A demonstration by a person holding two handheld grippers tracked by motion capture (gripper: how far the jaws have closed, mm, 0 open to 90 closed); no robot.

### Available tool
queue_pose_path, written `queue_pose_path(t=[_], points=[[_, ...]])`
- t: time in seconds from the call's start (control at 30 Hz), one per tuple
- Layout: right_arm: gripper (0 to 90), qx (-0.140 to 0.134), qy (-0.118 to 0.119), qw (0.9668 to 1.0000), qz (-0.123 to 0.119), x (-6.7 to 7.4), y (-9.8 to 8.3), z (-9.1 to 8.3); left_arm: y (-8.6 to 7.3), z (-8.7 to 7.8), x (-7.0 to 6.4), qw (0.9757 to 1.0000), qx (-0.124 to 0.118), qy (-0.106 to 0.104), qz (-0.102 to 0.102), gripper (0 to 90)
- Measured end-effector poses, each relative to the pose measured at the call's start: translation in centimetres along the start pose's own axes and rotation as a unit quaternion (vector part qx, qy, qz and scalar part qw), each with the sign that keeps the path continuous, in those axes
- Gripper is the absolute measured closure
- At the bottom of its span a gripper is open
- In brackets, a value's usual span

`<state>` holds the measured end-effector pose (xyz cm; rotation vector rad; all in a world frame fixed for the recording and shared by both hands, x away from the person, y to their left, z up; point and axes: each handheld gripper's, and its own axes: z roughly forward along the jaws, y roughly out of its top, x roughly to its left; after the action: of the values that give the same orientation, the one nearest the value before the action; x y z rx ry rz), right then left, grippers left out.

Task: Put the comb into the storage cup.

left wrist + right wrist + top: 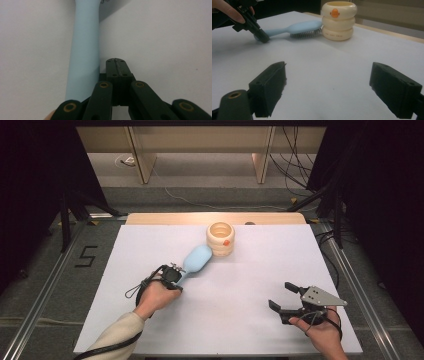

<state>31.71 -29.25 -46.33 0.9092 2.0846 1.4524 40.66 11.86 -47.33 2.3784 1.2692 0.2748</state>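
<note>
A light blue hairbrush (196, 259) lies bristles down on the white board (240, 285), its head against a cream ringed cup (220, 239) with an orange duck mark. My left gripper (178, 279) is shut with nothing between its jaws, and its tip rests beside the end of the brush handle (85, 55). In the left gripper view the closed jaws of the left gripper (116, 61) lie just right of that handle. My right gripper (282, 296) hovers open and holds nothing near the front right of the board. The right gripper view looks across the board at the hairbrush (294, 27), the cup (339, 21) and the left gripper (263, 37).
The white board sits on a wooden table whose edge (215, 218) shows behind the cup. Metal rails run along both sides on the floor. Cables lie on the floor at the back right. Bare board stretches between the two grippers.
</note>
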Motion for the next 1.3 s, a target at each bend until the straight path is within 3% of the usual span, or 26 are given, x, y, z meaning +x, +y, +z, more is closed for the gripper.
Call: queue_pose_path(t=[0.23, 0.33, 0.37, 0.43, 0.5, 0.53, 0.6, 0.7, 0.87, 0.97, 1.1, 1.3], points=[[14.8, 0.0, 0.001, 1.0, -0.001, 0.0, 0.0, 0.0, -0.3, -0.2, 0.0, 1.0, 0.0, -0.003, 0.008, 88.2], [14.8, -0.002, 0.002, 1.0, -0.001, 0.0, 0.0, 0.0, -0.3, -0.9, -0.1, 0.9995, -0.007, -0.031, 0.01, 80.6], [14.8, -0.003, 0.003, 1.0, -0.002, 0.0, 0.0, 0.0, -0.2, -1.5, -0.2, 0.9991, -0.014, -0.038, 0.015, 74.2], [14.8, -0.002, 0.003, 1.0, -0.001, 0.0, 0.0, 0.0, -0.1, -2.4, -0.2, 0.9985, -0.032, -0.042, 0.017, 70.8], [14.8, -0.001, 0.003, 1.0, -0.001, 0.0, 0.0, 0.0, 0.1, -3.3, 0.0, 0.9973, -0.059, -0.038, 0.021, 58.4], [14.8, -0.002, 0.003, 1.0, 0.0, 0.0, 0.0, 0.0, 0.3, -3.7, 0.1, 0.9957, -0.082, -0.032, 0.027, 51.9], [14.8, -0.003, 0.003, 1.0, -0.001, 0.0, 0.0, 0.0, 0.7, -4.0, 0.4, 0.994, -0.099, -0.011, 0.047, 34.2], [14.9, -0.001, 0.003, 1.0, 0.0, 0.1, 0.0, 0.0, 1.2, -3.7, 0.9, 0.9949, -0.078, 0.012, 0.063, 16.5], [15.1, 0.001, 0.003, 1.0, 0.004, 0.0, 0.0, 0.0, 2.4, -2.7, 2.1, 0.997, -0.046, 0.013, 0.06, 8.2], [15.1, 0.0, 0.003, 1.0, 0.004, 0.0, 0.0, 0.0, 3.4, -2.1, 2.7, 0.998, -0.028, 0.017, 0.053, 8.2], [15.1, 0.001, 0.003, 1.0, 0.004, 0.0, 0.0, 0.0, 4.9, -1.3, 3.1, 0.9992, -0.01, -0.002, 0.04, 8.9], [15.1, 0.0, 0.004, 1.0, 0.003, 0.0, 0.0, 0.0, 6.7, -0.1, 2.9, 0.9987, 0.024, 0.006, 0.045, 8.9]])
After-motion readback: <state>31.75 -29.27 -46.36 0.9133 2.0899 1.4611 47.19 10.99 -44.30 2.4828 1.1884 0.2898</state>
